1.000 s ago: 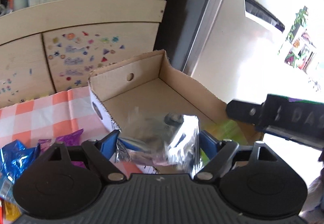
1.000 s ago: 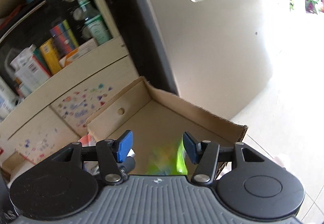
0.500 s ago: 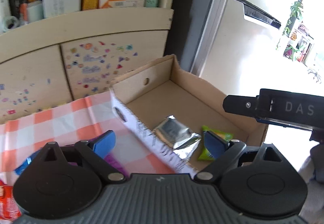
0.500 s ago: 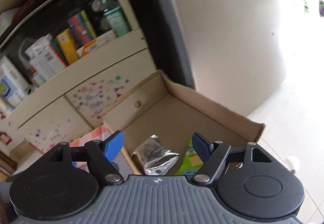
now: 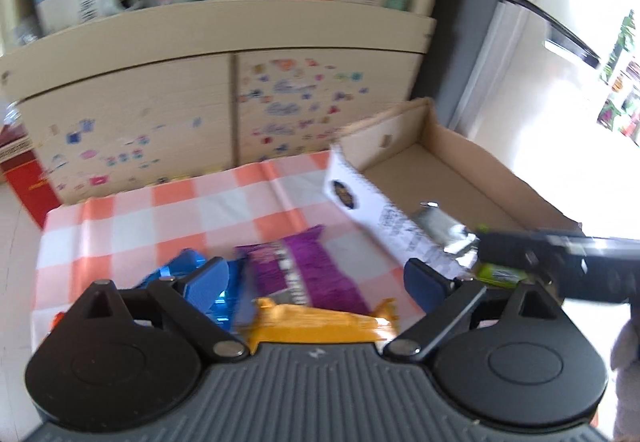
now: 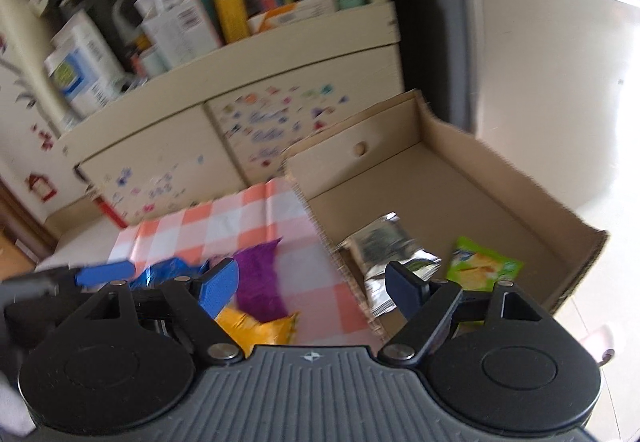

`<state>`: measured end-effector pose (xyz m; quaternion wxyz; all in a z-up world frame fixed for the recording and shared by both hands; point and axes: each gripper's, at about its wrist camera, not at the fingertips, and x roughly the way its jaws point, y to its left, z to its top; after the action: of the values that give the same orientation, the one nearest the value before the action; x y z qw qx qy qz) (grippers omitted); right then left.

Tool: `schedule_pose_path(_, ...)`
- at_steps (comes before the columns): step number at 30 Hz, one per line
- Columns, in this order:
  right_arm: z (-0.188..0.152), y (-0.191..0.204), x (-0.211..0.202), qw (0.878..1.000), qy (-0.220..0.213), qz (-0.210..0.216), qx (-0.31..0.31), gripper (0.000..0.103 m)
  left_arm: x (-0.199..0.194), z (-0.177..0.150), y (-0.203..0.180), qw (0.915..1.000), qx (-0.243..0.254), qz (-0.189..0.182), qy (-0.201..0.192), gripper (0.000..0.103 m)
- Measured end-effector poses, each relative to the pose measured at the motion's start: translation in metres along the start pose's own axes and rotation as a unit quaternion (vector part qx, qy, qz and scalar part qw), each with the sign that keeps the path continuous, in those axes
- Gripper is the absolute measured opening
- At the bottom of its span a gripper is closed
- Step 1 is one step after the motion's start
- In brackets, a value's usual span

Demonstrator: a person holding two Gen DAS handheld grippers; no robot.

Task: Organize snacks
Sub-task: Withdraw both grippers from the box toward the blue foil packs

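Both tongs point(image 5: 316, 278) point(image 6: 312, 282) gape empty, right widening; purple packet point(image 5: 304, 266) below the left.

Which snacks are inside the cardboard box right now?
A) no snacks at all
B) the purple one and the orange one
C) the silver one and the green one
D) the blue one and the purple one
C: in the right wrist view the silver packet and the green packet lie on the floor of the cardboard box, while the purple packet, orange packet and blue packet sit outside on the checked cloth.
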<state>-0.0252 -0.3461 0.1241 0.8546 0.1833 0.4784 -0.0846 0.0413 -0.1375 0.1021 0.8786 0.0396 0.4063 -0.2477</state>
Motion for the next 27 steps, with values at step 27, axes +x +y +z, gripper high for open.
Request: schedule_pose_path(27, -0.095, 0.055, 0.026, 0.968, 0.184, 0.058, -0.158, 0.09, 0.075, -0.01, 0.084, 0.9881, -0.087, 0.09, 0.089, 0.094)
